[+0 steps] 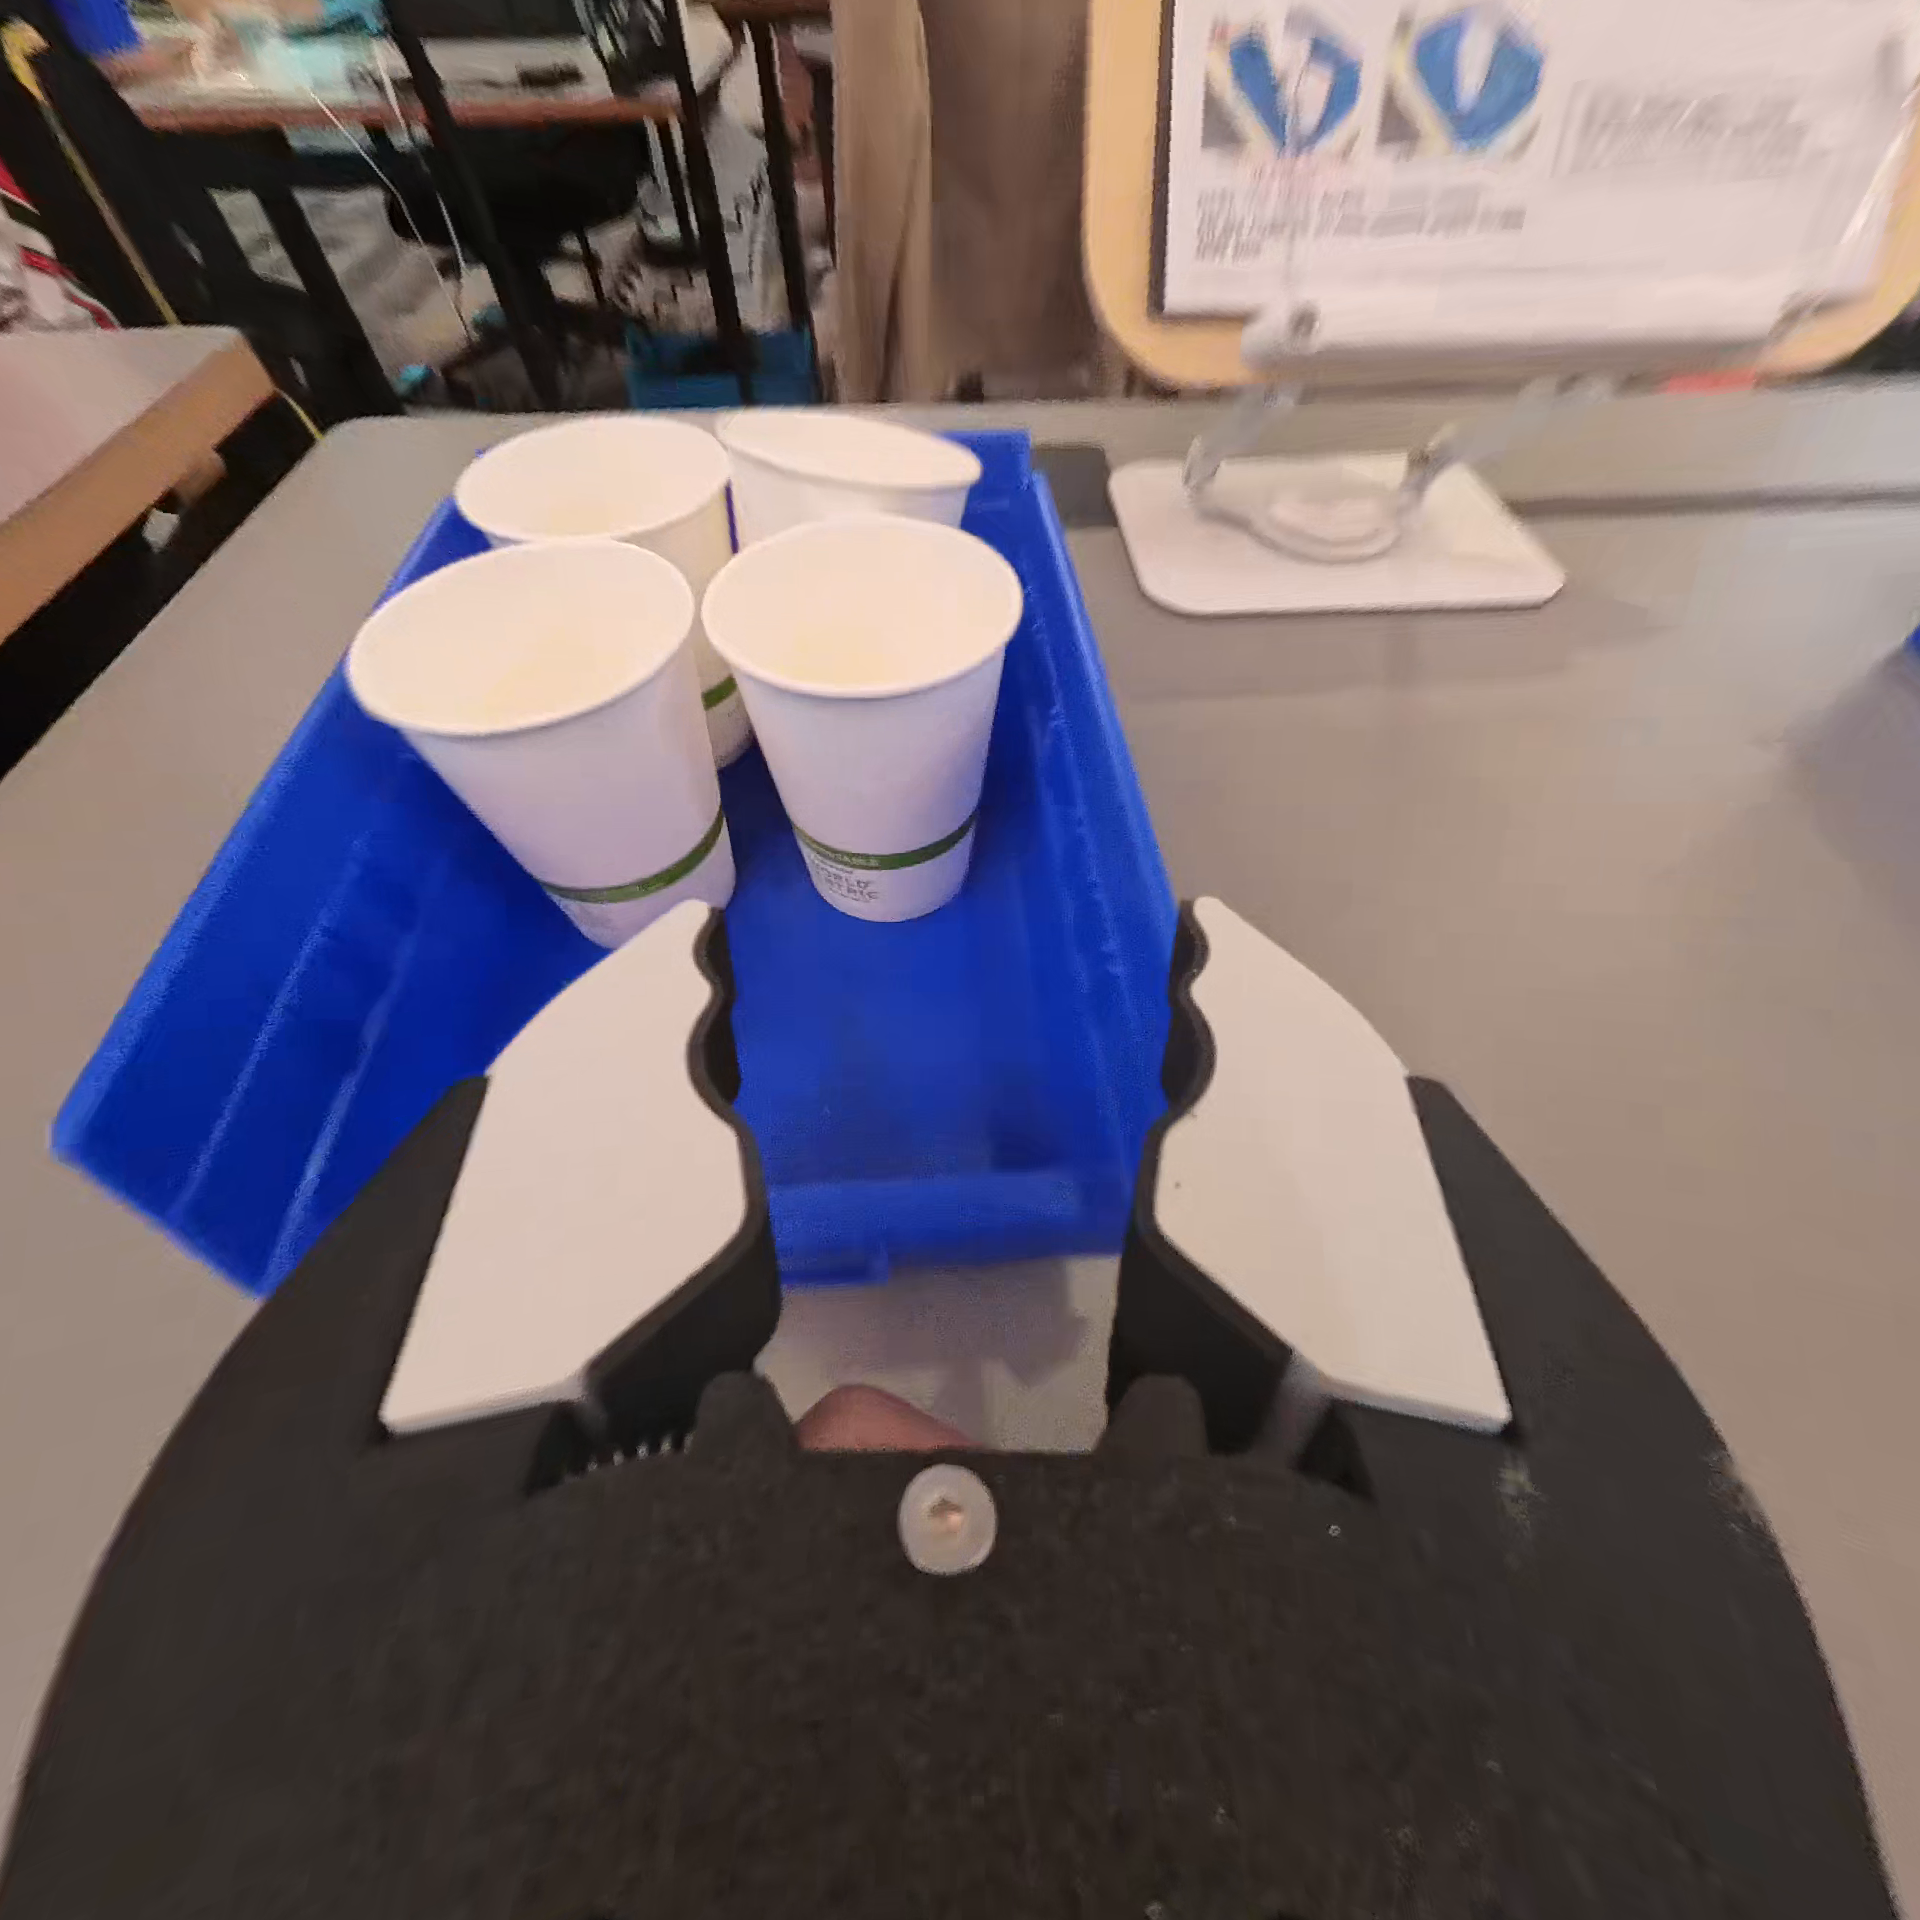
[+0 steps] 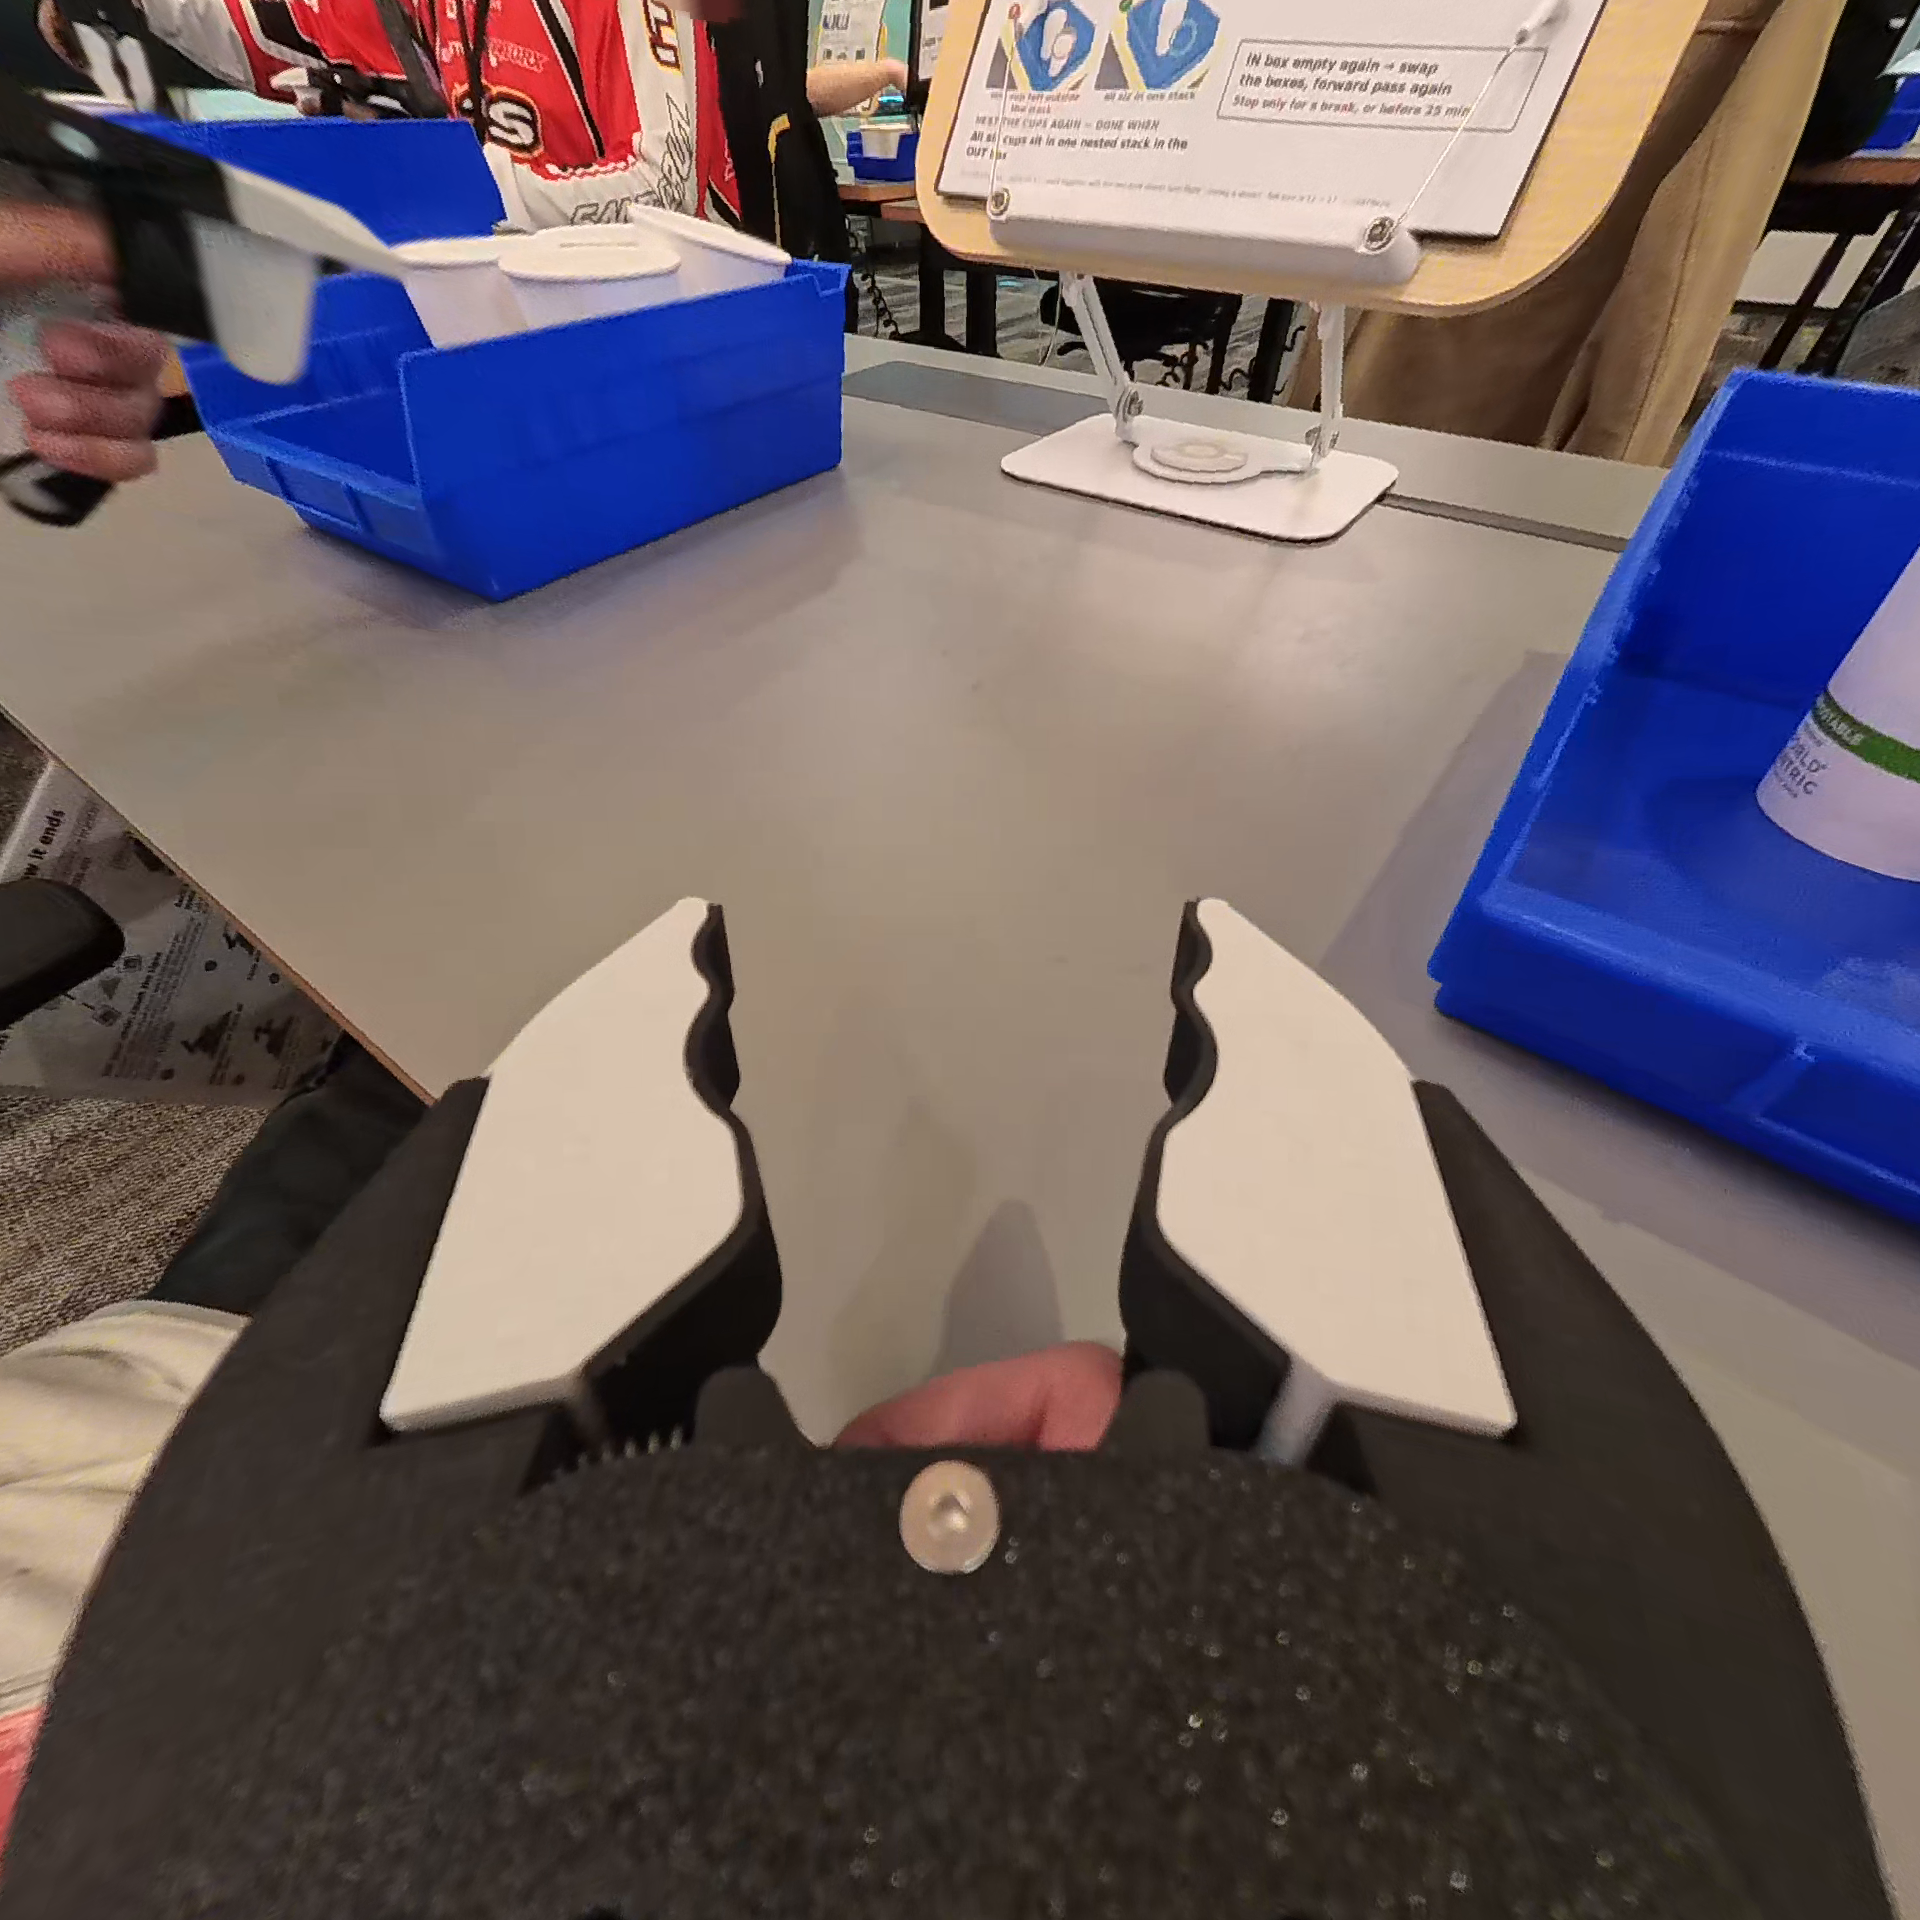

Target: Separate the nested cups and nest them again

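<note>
Several white paper cups with green bands stand apart in a blue bin [image 1: 1081,935] on the grey table: a near left cup [image 1: 540,717], a near right cup [image 1: 862,707], and two behind, the far right one [image 1: 842,473] tilted. My left gripper [image 1: 951,935] is open and empty, just above the bin's near end, short of the cups. It also shows at the far left of the right wrist view [image 2: 260,281]. My right gripper [image 2: 951,935] is open and empty over bare table. A second blue bin [image 2: 1662,883] at the right holds one white cup [image 2: 1860,758], partly cut off.
A tilted board with an instruction sheet stands on a white base [image 2: 1195,473] at the table's back middle. The table's left edge [image 2: 208,883] drops to the floor. People and other tables are behind. A hand [image 2: 73,405] holds the left gripper.
</note>
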A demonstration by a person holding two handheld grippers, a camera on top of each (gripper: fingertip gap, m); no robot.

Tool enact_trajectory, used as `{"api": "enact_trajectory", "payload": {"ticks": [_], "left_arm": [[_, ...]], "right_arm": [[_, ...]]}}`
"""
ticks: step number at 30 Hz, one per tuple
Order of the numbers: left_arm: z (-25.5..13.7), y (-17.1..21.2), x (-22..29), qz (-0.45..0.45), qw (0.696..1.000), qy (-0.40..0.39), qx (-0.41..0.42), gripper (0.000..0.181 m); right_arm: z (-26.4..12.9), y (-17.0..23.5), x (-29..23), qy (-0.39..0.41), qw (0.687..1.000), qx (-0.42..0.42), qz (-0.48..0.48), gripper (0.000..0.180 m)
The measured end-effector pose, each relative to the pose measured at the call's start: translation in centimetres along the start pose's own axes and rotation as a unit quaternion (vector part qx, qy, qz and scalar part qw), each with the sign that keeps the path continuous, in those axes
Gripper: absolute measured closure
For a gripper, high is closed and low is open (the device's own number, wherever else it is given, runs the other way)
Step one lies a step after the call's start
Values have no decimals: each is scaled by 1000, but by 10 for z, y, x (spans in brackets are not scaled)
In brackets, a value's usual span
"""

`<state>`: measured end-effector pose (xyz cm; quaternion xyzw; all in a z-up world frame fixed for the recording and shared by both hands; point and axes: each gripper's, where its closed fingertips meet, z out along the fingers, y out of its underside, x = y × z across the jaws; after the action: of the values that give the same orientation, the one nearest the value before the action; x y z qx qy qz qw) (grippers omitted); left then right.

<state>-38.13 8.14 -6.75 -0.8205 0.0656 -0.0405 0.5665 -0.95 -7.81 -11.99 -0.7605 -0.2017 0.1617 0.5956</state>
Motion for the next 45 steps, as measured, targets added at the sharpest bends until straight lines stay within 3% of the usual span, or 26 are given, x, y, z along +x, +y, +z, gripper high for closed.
{"api": "enact_trajectory", "payload": {"ticks": [3,9,22,28,32,35,40,45], "left_arm": [[46,3,-17,47,997,-32,-43,98],[104,8,-27,43,993,-54,-100,96],[137,-4,-31,-40,991,-61,-113,93],[96,-16,-26,-17,999,11,-51,94],[39,-34,-27,56,996,63,7,95],[-7,-44,-11,88,985,148,25,95],[-71,-49,72,120,929,349,33,95],[-93,-29,163,204,852,482,5,95]], "right_arm": [[-2,-5,1,1,1000,7,4,99],[-2,0,1,-11,1000,0,27,101],[4,12,-11,-30,999,-25,18,104],[-3,-1,-1,-37,999,-1,28,104],[-13,-17,4,-82,995,29,55,103],[-15,-26,0,-147,987,38,60,99],[2,-47,-22,-257,966,26,-1,96],[29,-87,-56,-331,942,40,-37,94]]}}
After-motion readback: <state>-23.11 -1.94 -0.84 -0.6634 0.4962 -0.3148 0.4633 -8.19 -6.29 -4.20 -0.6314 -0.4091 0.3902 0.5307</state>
